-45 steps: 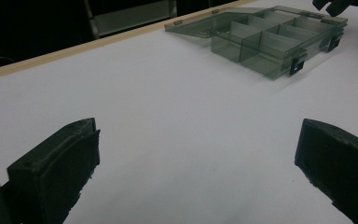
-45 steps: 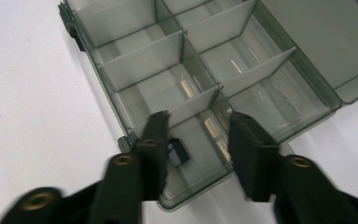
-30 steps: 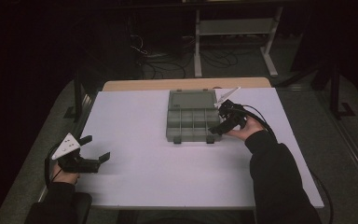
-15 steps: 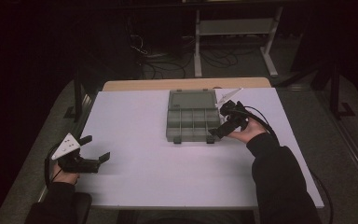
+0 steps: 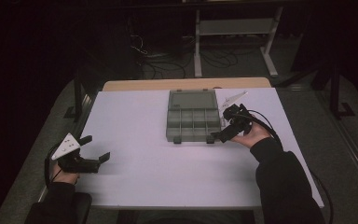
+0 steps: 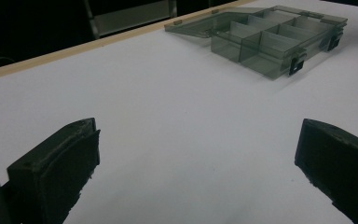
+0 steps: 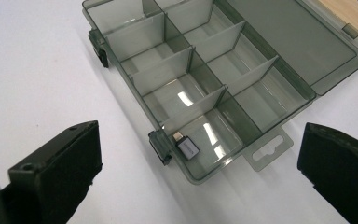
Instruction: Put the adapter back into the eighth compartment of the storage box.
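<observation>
Fingers of the right gripper (image 7: 200,175) stand wide apart with nothing between them; they have just been opening, right above the near corner of a smoky plastic organizer box (image 7: 200,79). Just ahead of those fingers, in the corner compartment nearest them, lies a small grey adapter (image 7: 188,148), flat on the compartment floor and touching neither finger. It looks freshly set down there, the spread fingers suggesting a release, not a reach.

The adapter's long axis runs slantwise across its compartment, its metal plug end pointing toward the box's front wall and the black latch (image 7: 161,147) that sits just off the left finger; its grey body trails toward the right finger. The box itself lies with its lid (image 7: 291,44) folded flat open on the far side, away from the fingers, which leaves every compartment reachable from above. Its long axis runs across the white surface (image 5: 135,116) in the high view, the latched front edge facing the person.

The left gripper (image 5: 93,163) rests low at the near left corner of the surface, well apart from the box (image 5: 192,121). Its fingers are spread too, with bare surface between them, and the box sits far ahead and toward the right finger, apparently parked while the right hand (image 5: 251,136) works.
</observation>
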### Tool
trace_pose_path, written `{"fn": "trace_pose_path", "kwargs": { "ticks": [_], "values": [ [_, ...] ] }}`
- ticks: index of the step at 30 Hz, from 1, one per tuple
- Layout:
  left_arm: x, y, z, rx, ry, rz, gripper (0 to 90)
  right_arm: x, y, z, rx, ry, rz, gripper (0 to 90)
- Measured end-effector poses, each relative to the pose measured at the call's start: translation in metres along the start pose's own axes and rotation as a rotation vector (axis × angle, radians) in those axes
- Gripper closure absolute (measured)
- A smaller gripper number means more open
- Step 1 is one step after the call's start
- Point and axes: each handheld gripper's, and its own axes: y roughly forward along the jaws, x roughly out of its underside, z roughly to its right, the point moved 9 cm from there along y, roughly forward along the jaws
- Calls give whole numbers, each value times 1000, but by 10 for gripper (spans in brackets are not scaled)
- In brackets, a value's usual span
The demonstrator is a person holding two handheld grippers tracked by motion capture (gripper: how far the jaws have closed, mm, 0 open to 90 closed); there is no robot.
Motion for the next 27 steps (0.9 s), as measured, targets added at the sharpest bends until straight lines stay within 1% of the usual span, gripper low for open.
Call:
{"fn": "trace_pose_path", "kwargs": {
  "ticks": [14,27],
  "values": [
    [0,0,0,-1,0,-1,0,13,-7,-5,-3,7,26,0],
    [0,0,0,-2,1,-1,0,25,-15,-8,-8,30,47,0]
  ]
}}
